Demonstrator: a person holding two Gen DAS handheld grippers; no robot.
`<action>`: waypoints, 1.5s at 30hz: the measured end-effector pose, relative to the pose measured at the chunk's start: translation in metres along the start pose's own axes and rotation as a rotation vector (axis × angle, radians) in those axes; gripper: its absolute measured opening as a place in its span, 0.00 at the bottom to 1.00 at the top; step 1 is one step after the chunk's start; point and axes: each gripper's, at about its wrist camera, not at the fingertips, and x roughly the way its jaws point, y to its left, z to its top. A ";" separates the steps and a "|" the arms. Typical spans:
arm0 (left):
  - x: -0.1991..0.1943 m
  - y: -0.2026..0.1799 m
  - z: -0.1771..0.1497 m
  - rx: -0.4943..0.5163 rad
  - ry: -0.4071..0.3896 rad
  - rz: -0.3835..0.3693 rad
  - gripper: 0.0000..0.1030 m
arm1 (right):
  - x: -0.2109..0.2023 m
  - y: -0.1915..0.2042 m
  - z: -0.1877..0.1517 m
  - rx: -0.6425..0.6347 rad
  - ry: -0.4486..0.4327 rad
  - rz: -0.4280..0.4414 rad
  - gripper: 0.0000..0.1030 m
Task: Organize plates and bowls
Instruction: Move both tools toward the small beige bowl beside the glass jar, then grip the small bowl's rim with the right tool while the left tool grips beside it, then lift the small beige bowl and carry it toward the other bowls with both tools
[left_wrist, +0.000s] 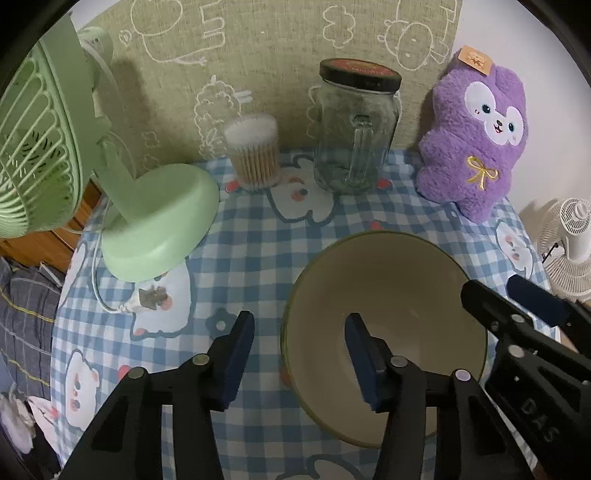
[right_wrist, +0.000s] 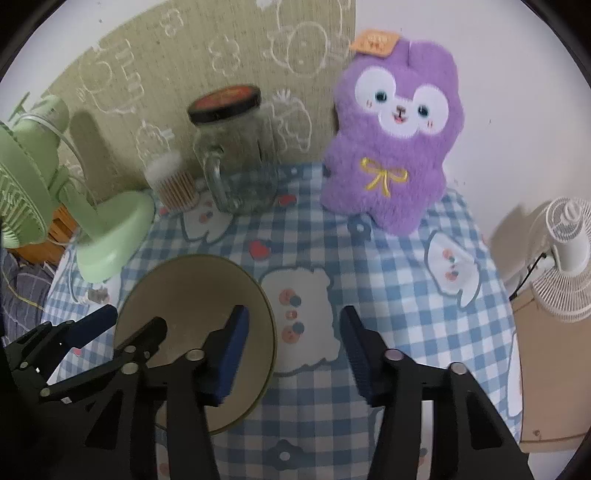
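Both the left gripper (left_wrist: 299, 354) and right gripper (right_wrist: 293, 350), jaws apart, straddle opposite rims of the bowl (left_wrist: 384, 295) (apparently readying a two-sided lift).

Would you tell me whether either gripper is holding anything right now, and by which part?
Nothing is held: the left gripper and right gripper are open, each straddling the bowl rim.

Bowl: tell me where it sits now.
The bowl sits on the checked cloth between both open grippers, in front of the jar.
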 end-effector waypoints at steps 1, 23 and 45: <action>0.000 0.000 0.000 0.003 0.001 -0.001 0.45 | 0.002 0.000 -0.001 0.000 0.003 0.001 0.49; 0.006 0.008 -0.002 -0.002 0.054 -0.036 0.15 | 0.010 0.011 -0.001 -0.032 0.040 0.019 0.12; 0.000 0.005 -0.008 0.016 0.085 -0.044 0.08 | 0.006 0.012 -0.008 -0.029 0.058 0.018 0.12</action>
